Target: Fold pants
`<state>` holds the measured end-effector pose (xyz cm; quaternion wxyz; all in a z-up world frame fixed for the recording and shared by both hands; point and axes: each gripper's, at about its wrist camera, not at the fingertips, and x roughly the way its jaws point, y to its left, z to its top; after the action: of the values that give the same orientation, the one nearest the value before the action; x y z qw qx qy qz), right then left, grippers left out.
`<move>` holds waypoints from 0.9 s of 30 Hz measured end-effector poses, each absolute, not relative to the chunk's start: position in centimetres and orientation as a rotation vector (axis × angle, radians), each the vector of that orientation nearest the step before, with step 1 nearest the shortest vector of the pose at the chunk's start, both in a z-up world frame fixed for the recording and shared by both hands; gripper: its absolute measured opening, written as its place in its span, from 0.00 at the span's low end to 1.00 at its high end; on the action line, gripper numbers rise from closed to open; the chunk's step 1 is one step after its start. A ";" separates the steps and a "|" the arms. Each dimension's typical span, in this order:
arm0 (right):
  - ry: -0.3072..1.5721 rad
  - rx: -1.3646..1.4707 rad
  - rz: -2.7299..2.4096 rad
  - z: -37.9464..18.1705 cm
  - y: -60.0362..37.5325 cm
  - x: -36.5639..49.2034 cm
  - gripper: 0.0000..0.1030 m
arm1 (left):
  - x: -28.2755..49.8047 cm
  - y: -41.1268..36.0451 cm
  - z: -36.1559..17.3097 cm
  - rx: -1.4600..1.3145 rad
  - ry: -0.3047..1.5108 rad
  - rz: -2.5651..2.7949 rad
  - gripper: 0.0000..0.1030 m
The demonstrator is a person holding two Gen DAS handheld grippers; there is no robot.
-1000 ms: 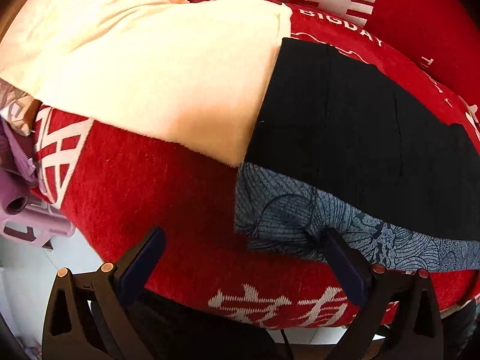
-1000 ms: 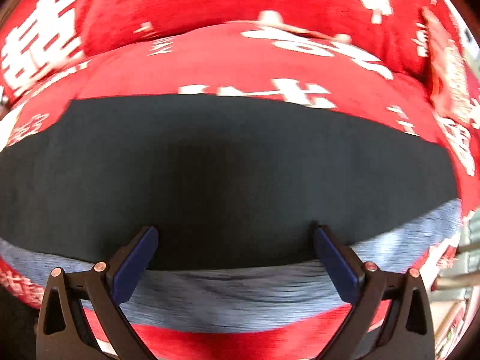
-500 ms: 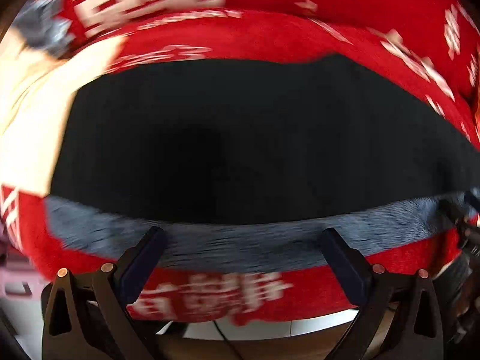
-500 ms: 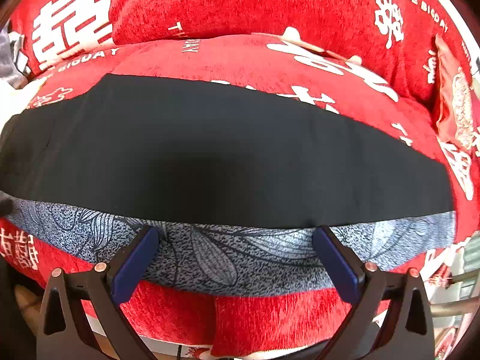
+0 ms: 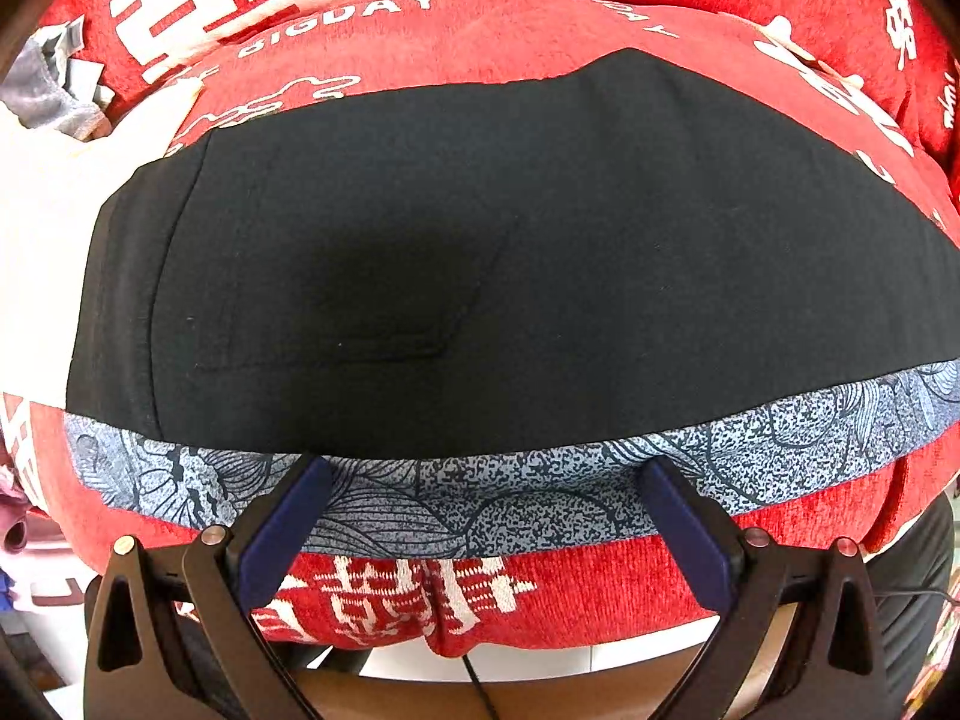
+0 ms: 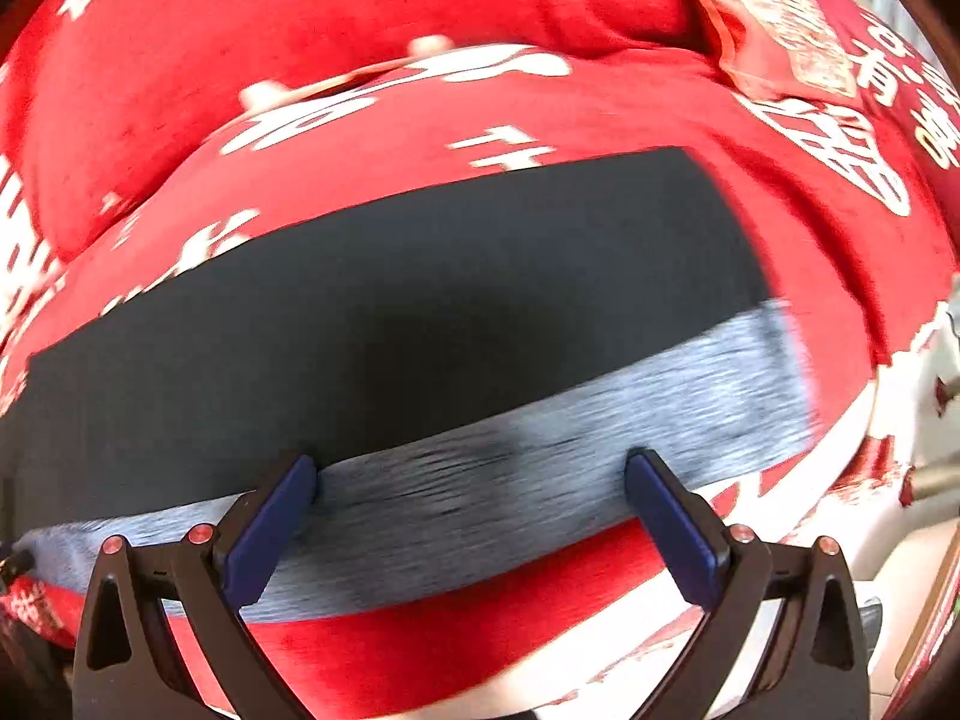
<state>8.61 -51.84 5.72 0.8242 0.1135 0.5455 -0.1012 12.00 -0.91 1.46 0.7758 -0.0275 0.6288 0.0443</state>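
The black pants (image 5: 480,252) lie flat and lengthwise across a red sofa seat (image 5: 480,48), with a blue-grey patterned side stripe (image 5: 540,492) along the near edge. My left gripper (image 5: 480,480) is open, hovering just above that stripe near the waist end, holding nothing. In the right wrist view the pants (image 6: 390,312) run up to the right, their hem end at the upper right. The stripe (image 6: 540,480) there is smeared by motion. My right gripper (image 6: 471,474) is open over the stripe, with nothing between its fingers.
A cream cloth (image 5: 42,228) lies left of the pants, with grey fabric (image 5: 48,90) behind it. Red back cushions (image 6: 300,30) with white lettering rise behind the seat. A small red cushion (image 6: 780,24) sits at the far right. White floor (image 5: 510,654) shows below the seat edge.
The left gripper has swung right from the cream cloth to face the pants' middle and waist. The right gripper has shifted toward the hem end and is still moving, blurring its view.
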 end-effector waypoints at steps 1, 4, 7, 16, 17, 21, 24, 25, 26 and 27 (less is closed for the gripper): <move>1.165 0.252 -0.260 5.8 -52.6 8.5 1.00 | 11.9 -1.0 1.7 -0.073 1.359 0.097 1.00; 1.153 0.250 -0.360 7.1 -52.8 8.8 1.00 | 12.4 -2.0 2.6 -0.114 1.343 0.075 1.00; 1.121 0.194 -0.249 8.6 -48.7 10.1 1.00 | 14.7 -4.8 3.1 -0.086 1.336 0.059 1.00; 1.166 0.001 -0.017 6.3 -39.1 16.9 1.00 | 22.0 -9.5 2.1 -0.102 1.362 0.072 1.00; 1.160 0.036 -0.018 6.4 -39.8 17.1 1.00 | 22.2 -9.7 2.3 -0.099 1.360 0.073 1.00; 1.142 0.063 -0.113 6.5 -44.6 18.4 1.00 | 23.1 -9.7 1.8 -0.105 1.357 0.061 1.00; 1.153 0.109 -0.172 5.8 -48.9 19.2 1.00 | 24.1 -9.4 1.6 -0.113 1.360 0.072 1.00; 1.149 0.142 -0.175 5.7 -50.2 19.4 1.00 | 24.5 -9.5 1.6 -0.109 1.366 0.080 1.00; 1.147 0.148 -0.197 5.8 -51.0 19.6 1.00 | 24.7 -9.6 1.6 -0.107 1.372 0.086 1.00; 1.154 0.137 -0.251 6.0 -51.9 19.7 1.00 | 24.9 -9.6 1.8 -0.105 1.378 0.094 1.00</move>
<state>19.66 -51.94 5.95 0.8286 0.0646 0.5434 -0.1183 24.87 -9.63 1.77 0.7695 -0.0484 0.6354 0.0432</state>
